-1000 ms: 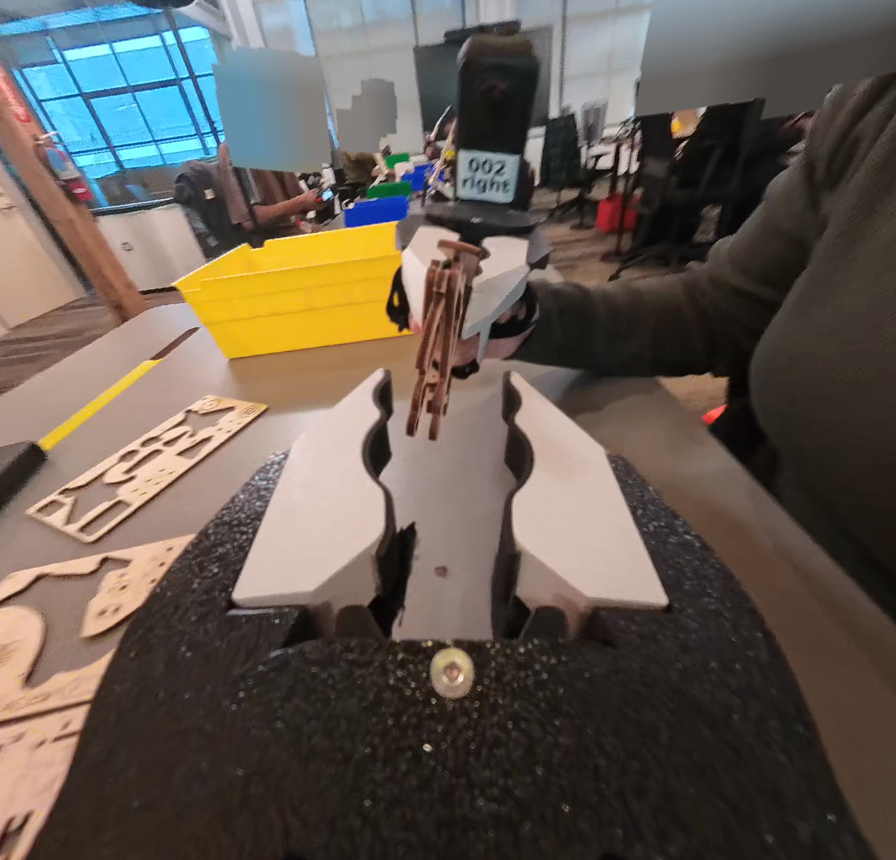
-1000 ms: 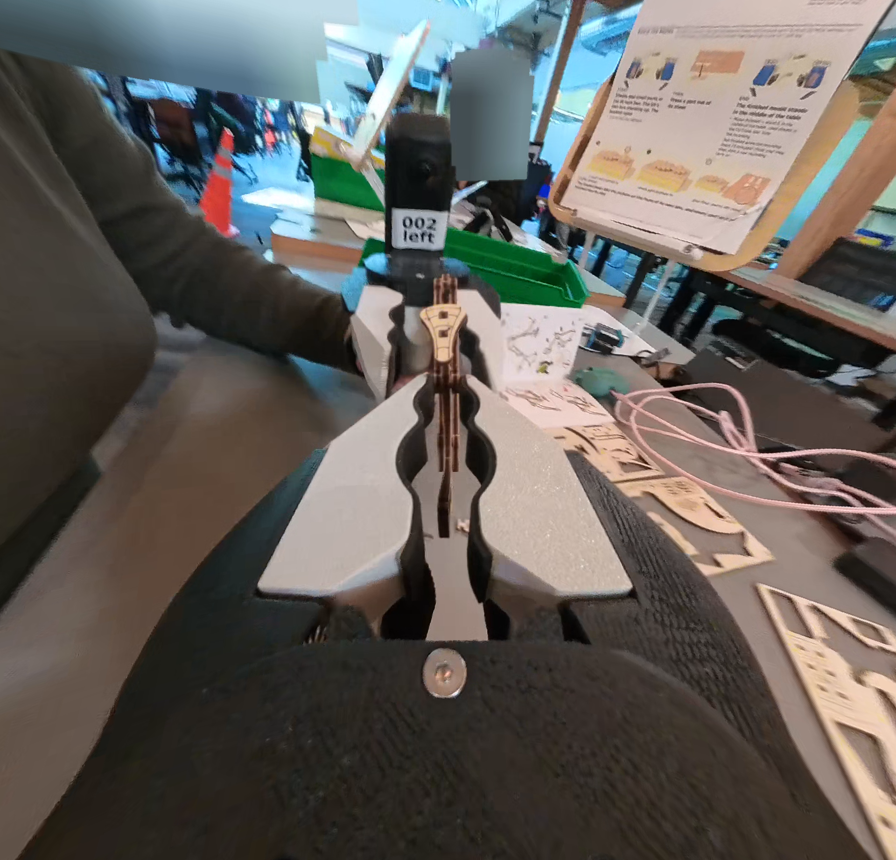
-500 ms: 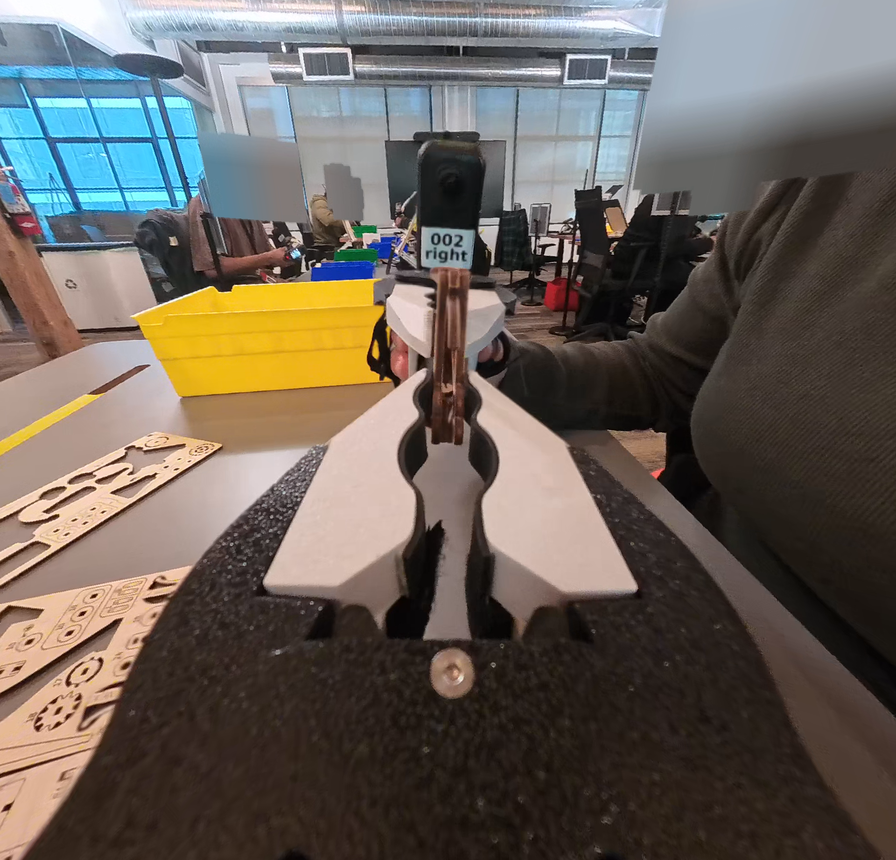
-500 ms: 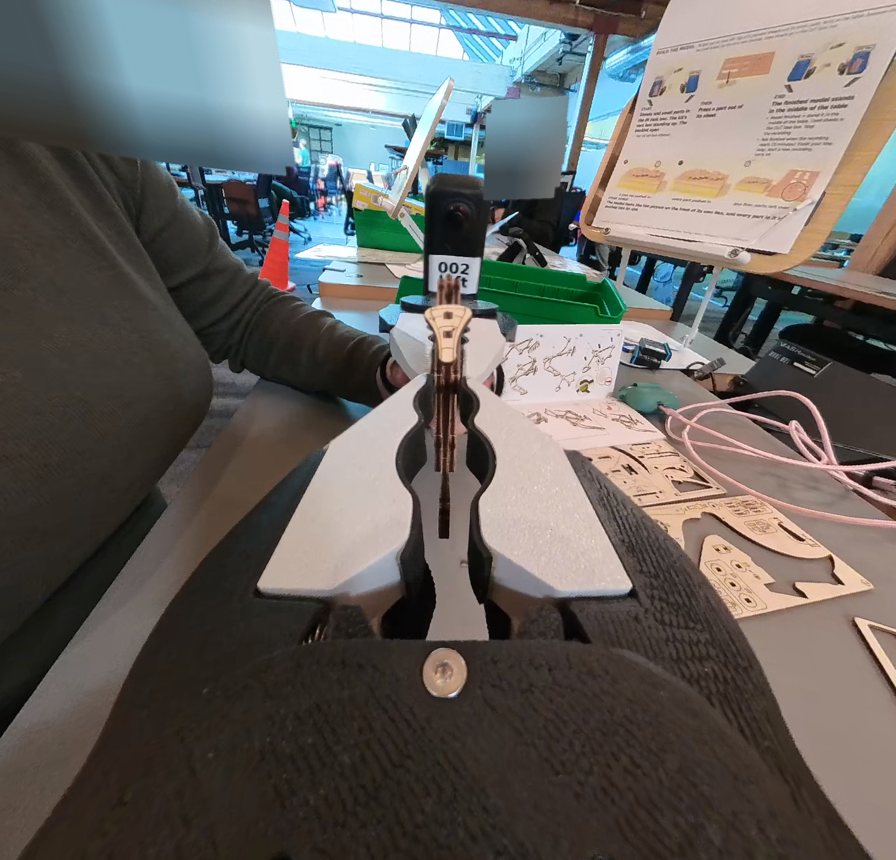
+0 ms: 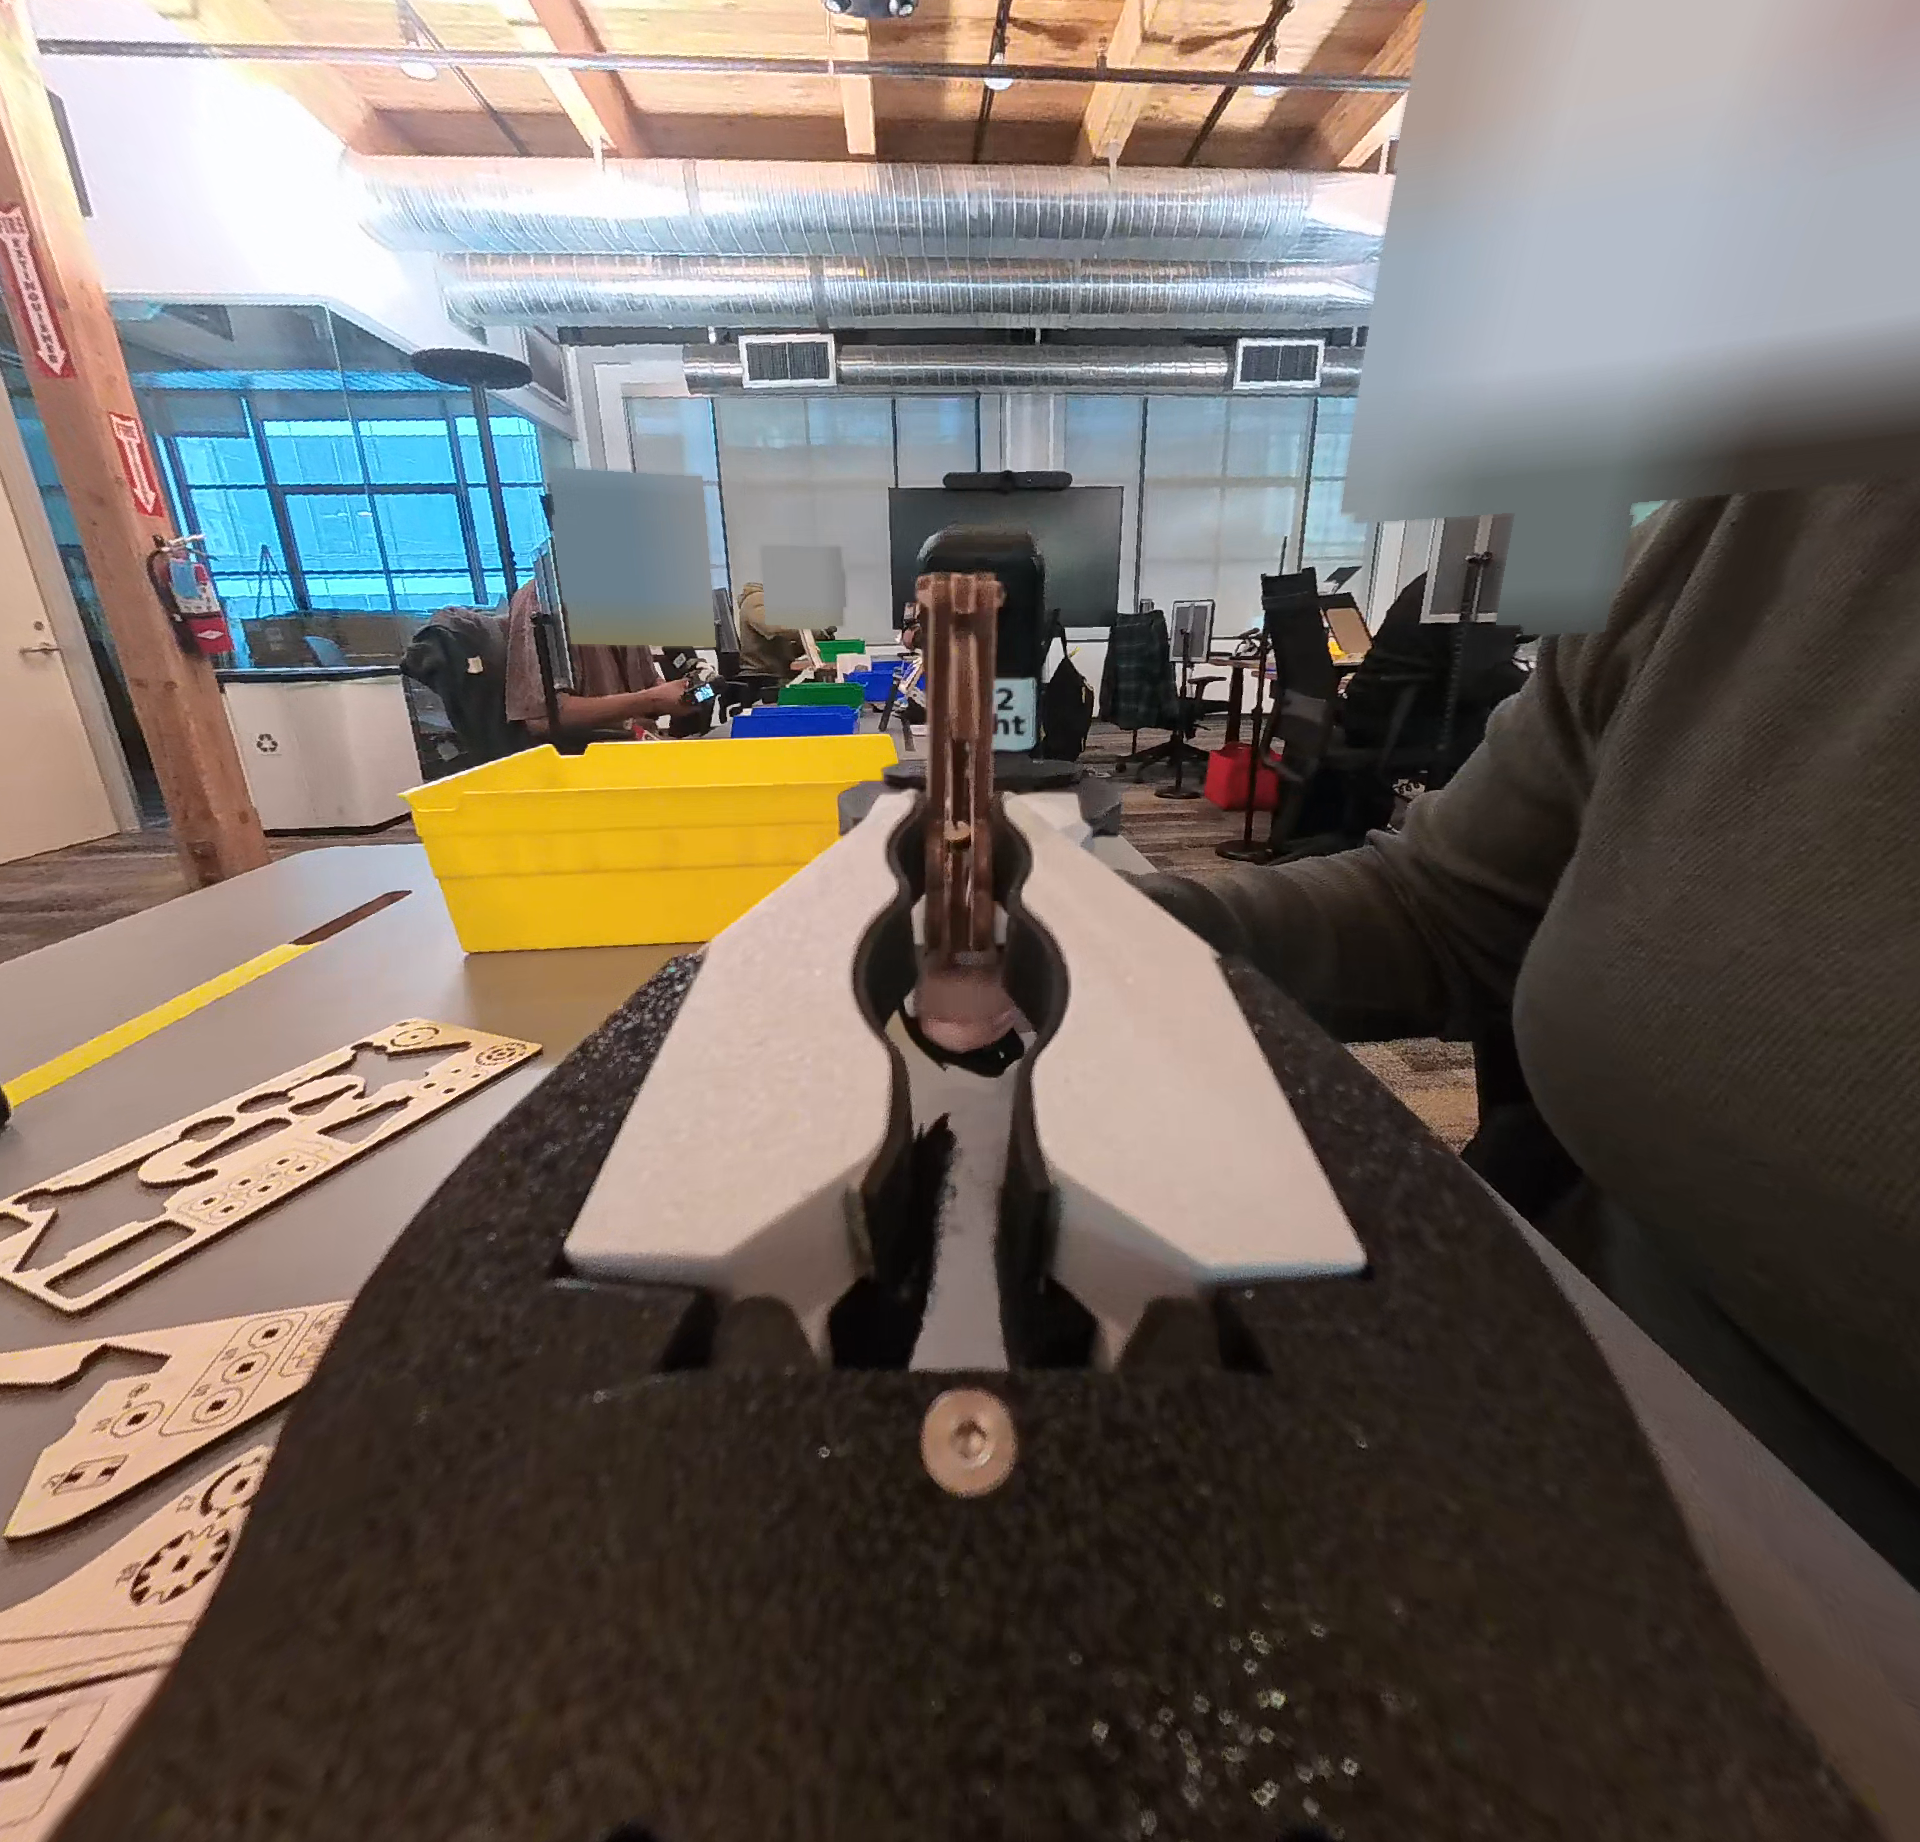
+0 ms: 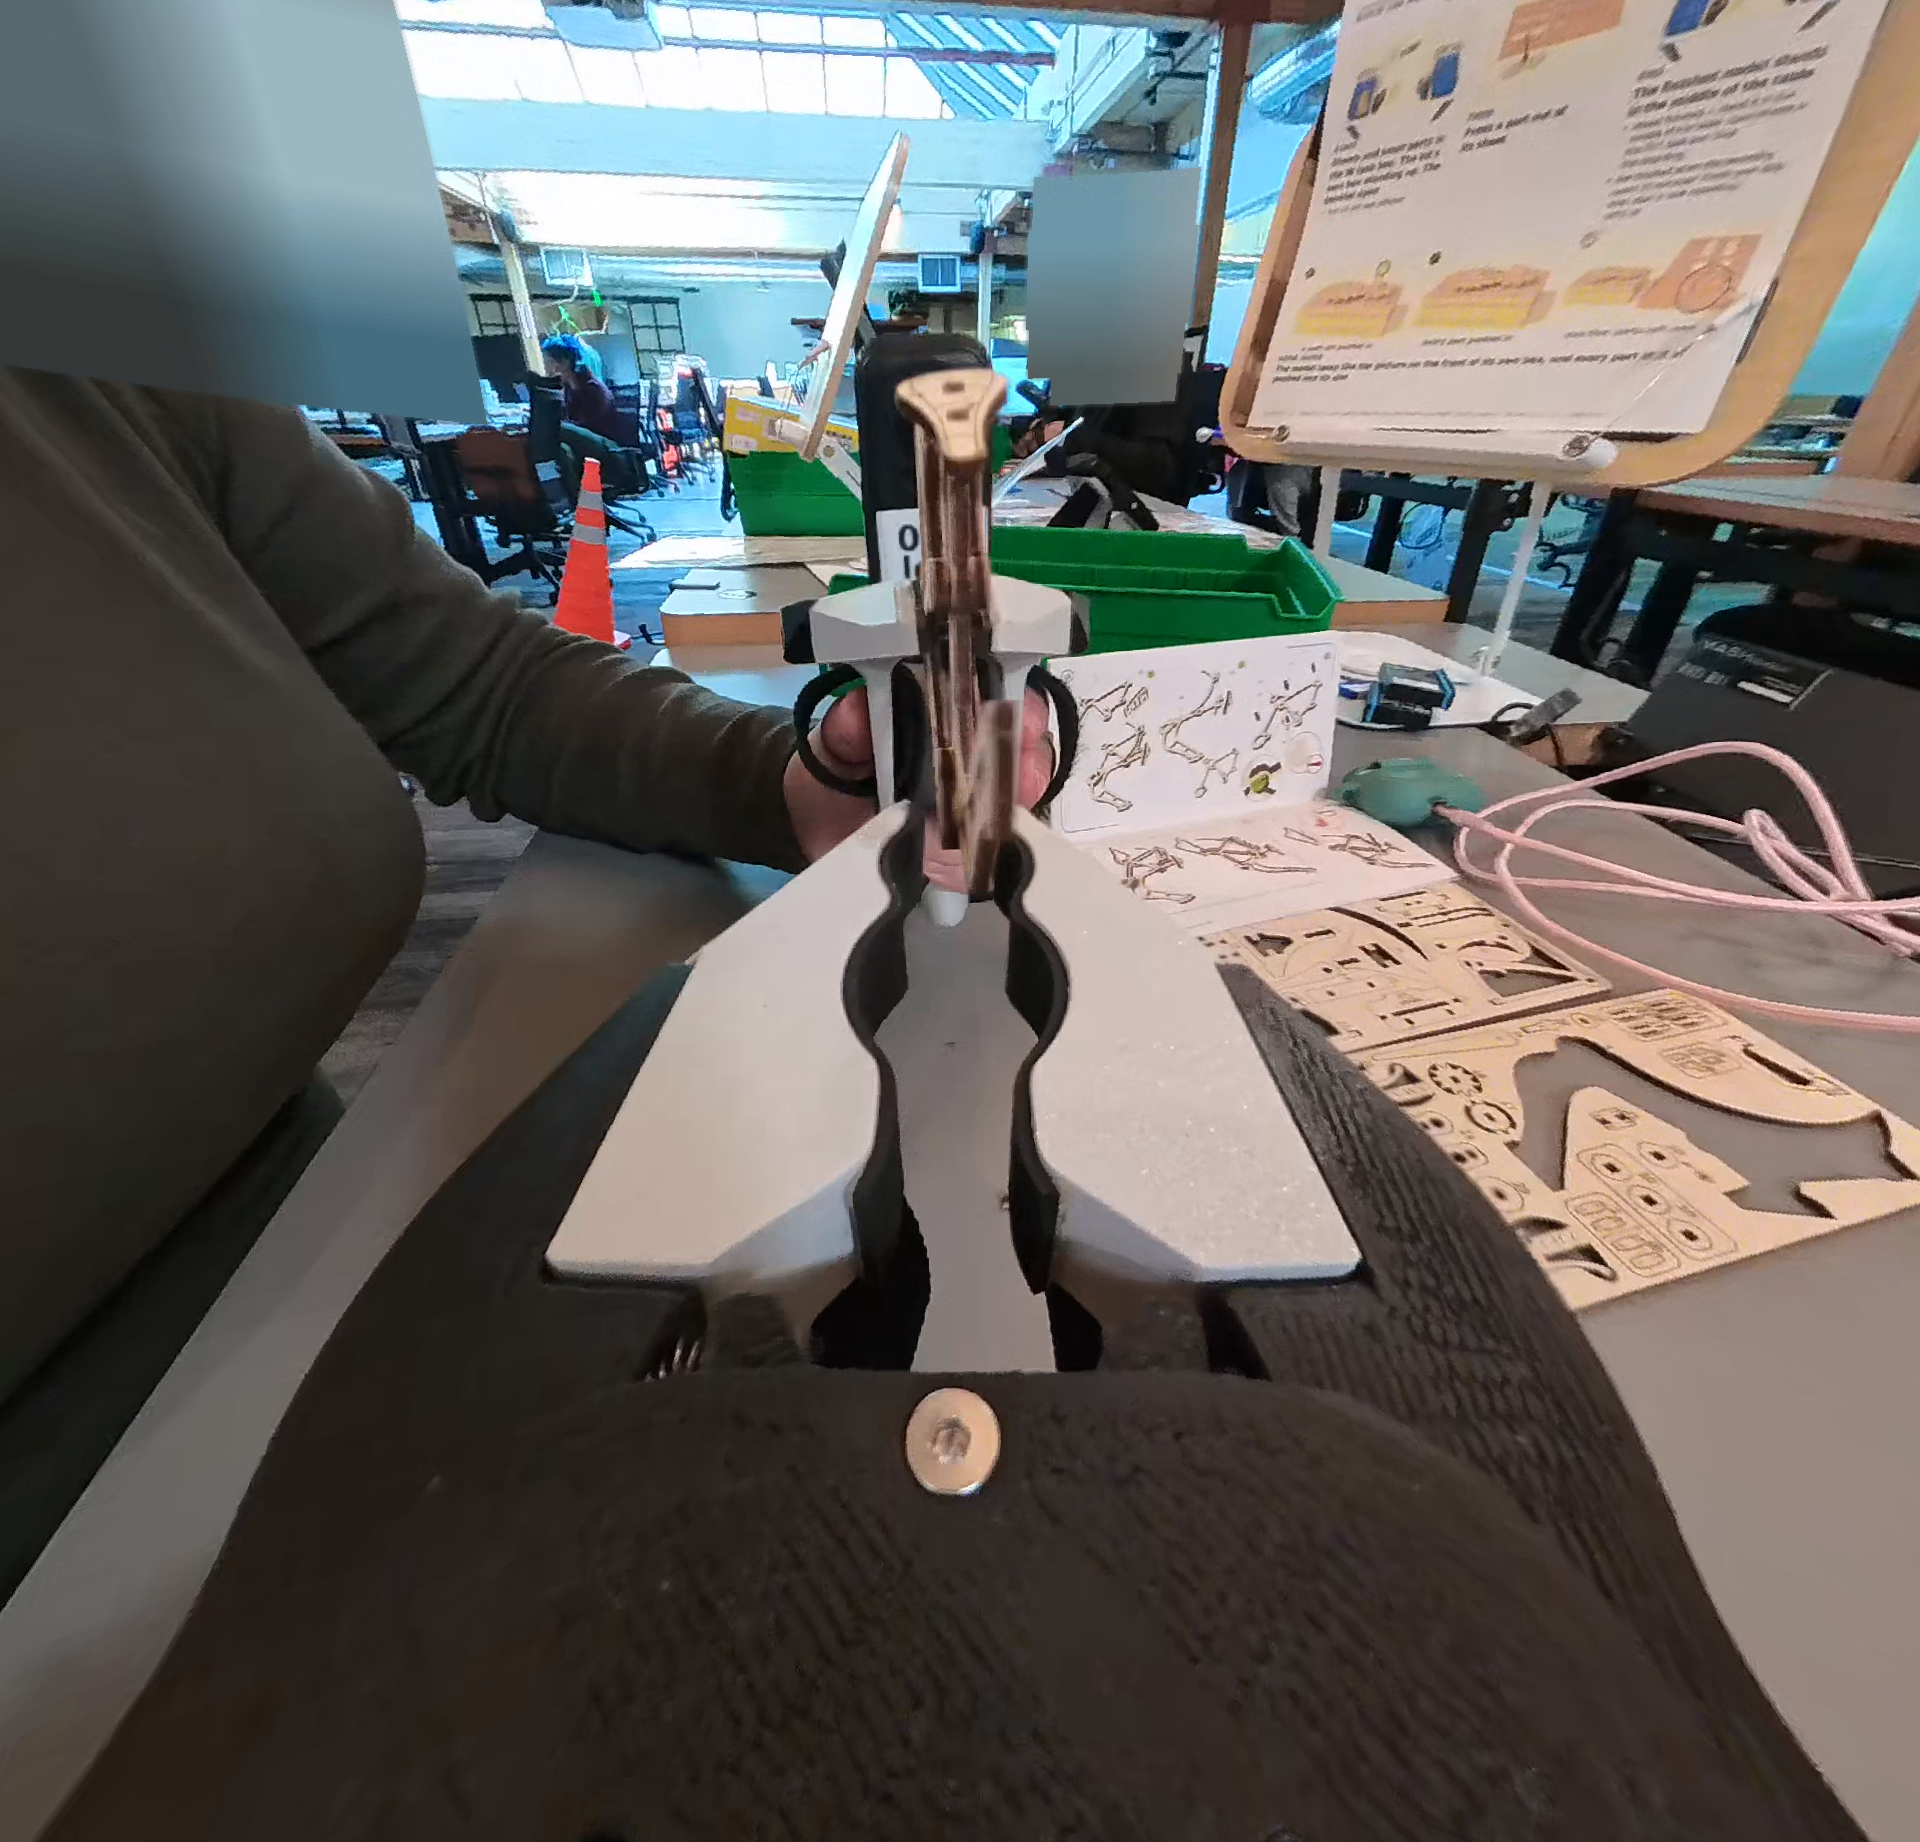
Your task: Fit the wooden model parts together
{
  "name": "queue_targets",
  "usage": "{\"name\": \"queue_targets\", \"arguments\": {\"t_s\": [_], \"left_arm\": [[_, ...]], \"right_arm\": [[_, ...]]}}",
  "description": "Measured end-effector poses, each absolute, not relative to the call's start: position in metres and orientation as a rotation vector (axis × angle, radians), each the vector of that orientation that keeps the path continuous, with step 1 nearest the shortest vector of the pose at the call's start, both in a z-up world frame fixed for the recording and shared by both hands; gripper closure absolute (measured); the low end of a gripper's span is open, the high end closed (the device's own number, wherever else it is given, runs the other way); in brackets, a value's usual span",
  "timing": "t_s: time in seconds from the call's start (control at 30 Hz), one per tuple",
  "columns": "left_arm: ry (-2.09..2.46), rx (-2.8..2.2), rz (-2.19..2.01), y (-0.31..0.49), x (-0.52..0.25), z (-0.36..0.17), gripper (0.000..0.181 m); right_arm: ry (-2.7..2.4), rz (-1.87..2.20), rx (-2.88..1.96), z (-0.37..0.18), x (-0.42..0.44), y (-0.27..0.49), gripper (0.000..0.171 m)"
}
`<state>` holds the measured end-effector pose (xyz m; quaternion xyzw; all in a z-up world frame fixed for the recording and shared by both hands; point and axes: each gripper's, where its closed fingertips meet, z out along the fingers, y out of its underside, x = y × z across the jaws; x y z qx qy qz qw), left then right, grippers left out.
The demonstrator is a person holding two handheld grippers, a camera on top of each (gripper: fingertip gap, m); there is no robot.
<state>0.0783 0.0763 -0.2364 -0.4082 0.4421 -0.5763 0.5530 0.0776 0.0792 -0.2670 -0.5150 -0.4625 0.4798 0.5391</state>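
The left gripper point(image 5: 961, 836) has its fingers clamped on the upright brown layered wooden model point(image 5: 961, 753). The right gripper point(image 6: 961, 857) pinches its lower end, tips hidden behind it. The yellow plastic bin point(image 5: 644, 836) hides its contents.

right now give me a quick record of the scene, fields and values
held item: wooden model, upright between both grippers
left gripper: jaws shut on the model
right gripper: jaws shut on the model's lower end
left side of table: punched wooden sheets, yellow bin
right side of table: wooden sheets, pink cable, green bin
instructions: sheet on a stand
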Motion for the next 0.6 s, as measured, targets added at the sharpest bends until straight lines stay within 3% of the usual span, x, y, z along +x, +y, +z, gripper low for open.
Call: {"name": "queue_targets", "arguments": {"t_s": [0.53, 0.6], "left_arm": [[1.07, -0.944, -1.37, 0.0709, 0.0783, -0.238, 0.174], [1.045, -0.951, -1.391, 0.0731, 0.076, -0.2375, 0.174]], "right_arm": [[-1.105, 1.159, -1.199, -0.2619, 0.0769, 0.073, 0.164], [-1.083, 1.191, -1.192, -0.2613, 0.075, 0.0727, 0.159]]}}
